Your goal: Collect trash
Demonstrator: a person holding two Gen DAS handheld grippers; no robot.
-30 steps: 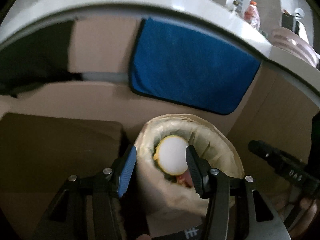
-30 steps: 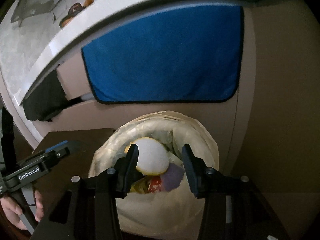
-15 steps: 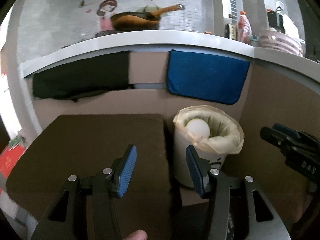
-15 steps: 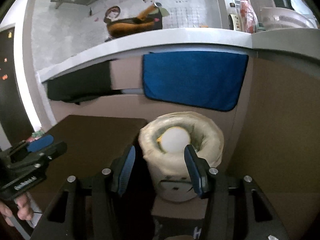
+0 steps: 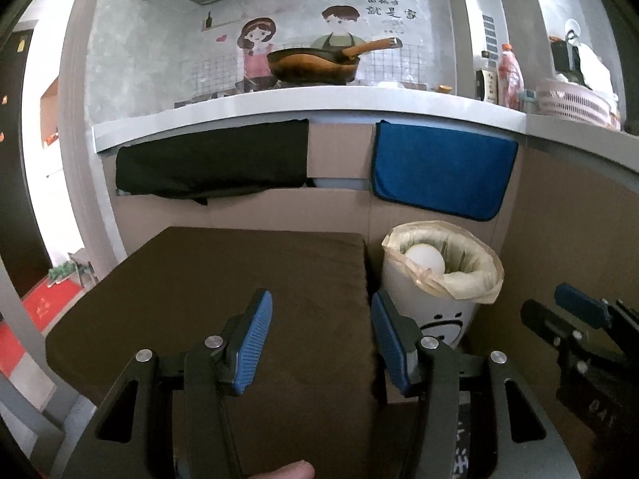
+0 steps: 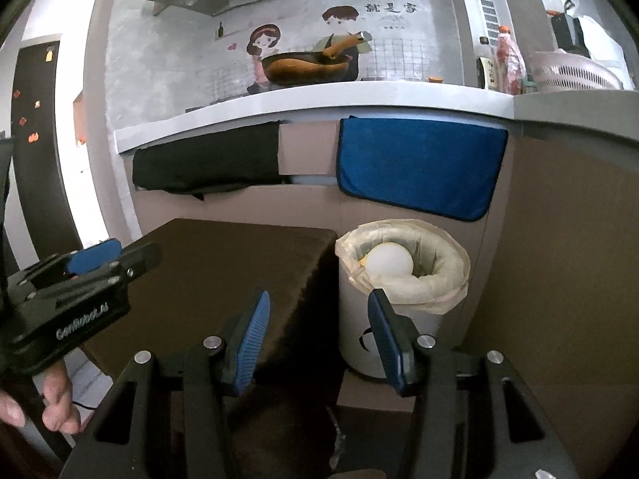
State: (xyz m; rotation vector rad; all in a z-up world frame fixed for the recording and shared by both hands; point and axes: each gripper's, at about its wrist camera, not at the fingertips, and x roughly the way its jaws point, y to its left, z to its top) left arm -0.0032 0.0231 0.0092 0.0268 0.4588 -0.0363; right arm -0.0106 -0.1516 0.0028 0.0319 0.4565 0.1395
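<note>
With both sets of jaws apart and empty, left gripper (image 5: 321, 339) over brown bench (image 5: 223, 279), right gripper (image 6: 319, 337) at its edge. Bin (image 5: 435, 299) on floor just beside bench, lined with bag folded over rim to stay put. White ball (image 5: 425, 259) and scraps already inside; nothing left in sight.

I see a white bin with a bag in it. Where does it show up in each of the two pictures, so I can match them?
Left wrist view: the bin stands right of centre, beside the brown table.
Right wrist view: the bin sits just right of centre, again beside the table.
Shared landmark: the blue towel hangs from the counter directly above the bin in both views.
</note>
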